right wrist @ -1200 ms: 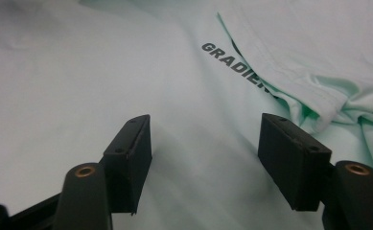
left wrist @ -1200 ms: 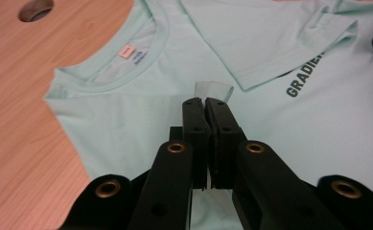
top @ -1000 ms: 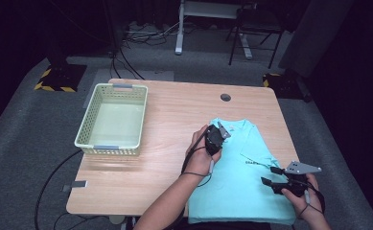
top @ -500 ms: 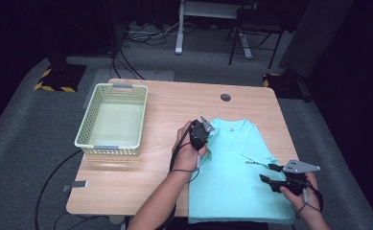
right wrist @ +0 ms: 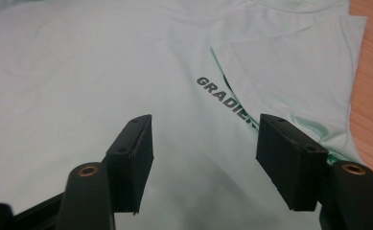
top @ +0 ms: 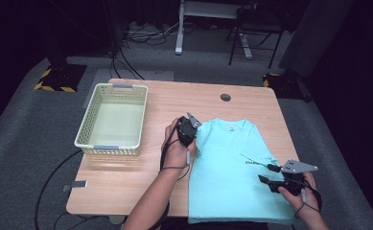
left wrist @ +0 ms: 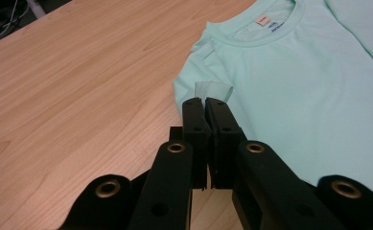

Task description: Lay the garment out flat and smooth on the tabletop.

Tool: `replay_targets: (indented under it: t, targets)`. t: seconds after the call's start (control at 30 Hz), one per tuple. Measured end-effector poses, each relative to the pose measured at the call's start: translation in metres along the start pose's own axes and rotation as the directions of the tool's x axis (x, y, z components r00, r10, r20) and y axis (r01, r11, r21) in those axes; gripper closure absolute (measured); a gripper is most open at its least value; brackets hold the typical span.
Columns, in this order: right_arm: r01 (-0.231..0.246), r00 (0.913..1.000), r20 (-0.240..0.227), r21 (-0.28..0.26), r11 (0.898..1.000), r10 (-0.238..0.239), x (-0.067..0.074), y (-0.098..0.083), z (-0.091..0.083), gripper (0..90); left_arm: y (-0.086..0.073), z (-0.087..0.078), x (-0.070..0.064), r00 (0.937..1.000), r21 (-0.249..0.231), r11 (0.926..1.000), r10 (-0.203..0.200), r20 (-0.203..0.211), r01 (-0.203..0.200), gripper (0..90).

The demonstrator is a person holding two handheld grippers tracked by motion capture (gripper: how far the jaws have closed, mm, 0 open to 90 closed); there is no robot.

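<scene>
Dark carpet and a few desk legs surround a light wooden table [top: 145, 187], lit from above. At the left of the high view a pale plastic basket [top: 89, 135] stands empty, well apart from the work. A mint-green T-shirt [top: 227, 177] lies flat in the lower centre and right of that frame, neck toward the far edge, with its right sleeve folded in over the chest print.

Near the middle of the frame, the left gripper [left wrist: 205, 101] has its jaws shut on a small fold of the shirt's left sleeve edge, which pokes out between the tips at the shoulder, just beside bare wood. Down at the lower right, the right gripper [right wrist: 201, 143] hangs over the chest of the shirt with its jaws apart and nothing between them; the pads seem clear of the cloth, close to the printed word.

The pinch on the sleeve looks thin. If the left hand pulls across quickly, that scrap may slip free and the sleeve will flop back. A harder tug could instead drag the whole shirt sideways and undo the right sleeve's fold, since the right gripper is not pinning anything down.
</scene>
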State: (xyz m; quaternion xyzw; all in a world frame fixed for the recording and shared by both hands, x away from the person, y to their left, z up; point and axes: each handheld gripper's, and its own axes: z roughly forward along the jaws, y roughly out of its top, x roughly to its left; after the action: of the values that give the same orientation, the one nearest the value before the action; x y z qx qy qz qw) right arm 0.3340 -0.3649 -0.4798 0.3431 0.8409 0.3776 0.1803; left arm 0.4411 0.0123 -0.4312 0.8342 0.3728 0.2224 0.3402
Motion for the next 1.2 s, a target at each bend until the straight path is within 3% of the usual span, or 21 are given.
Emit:
replay_targets:
  t: [0.37,0.47,0.53,0.6,0.93,1.2]
  targets:
    - [0.02,0.9995,-0.022,0.003,1.0,-0.02,0.003,0.006,0.006,38.4,-0.018,-0.005,0.012,0.9984,0.009,0.9986,-0.052,-0.023,0.053,86.0]
    - [0.028,0.9992,-0.028,0.001,1.0,-0.028,0.004,0.008,0.007,38.3,-0.023,-0.008,0.016,0.9905,0.005,0.9937,-0.112,-0.081,0.112,73.6]
    - [0.027,0.9991,-0.033,0.0,1.0,-0.027,0.003,0.009,0.007,38.3,-0.025,-0.013,0.018,0.9871,-0.017,0.9904,-0.138,-0.081,0.137,69.2]
    - [0.025,0.9991,-0.034,-0.004,1.0,-0.025,0.002,0.01,0.008,38.2,-0.024,-0.017,0.016,0.9877,-0.019,0.9919,-0.127,-0.091,0.126,65.5]
    - [0.054,0.9979,-0.036,0.014,0.998,-0.054,0.0,0.021,0.011,38.7,-0.022,-0.023,0.007,0.991,-0.05,0.9919,-0.12,-0.06,0.117,54.7]
    - [0.042,0.9983,-0.042,0.026,0.999,-0.041,-0.011,0.029,0.01,40.6,-0.022,-0.028,0.002,0.9934,-0.06,0.9926,-0.108,-0.04,0.105,53.6]
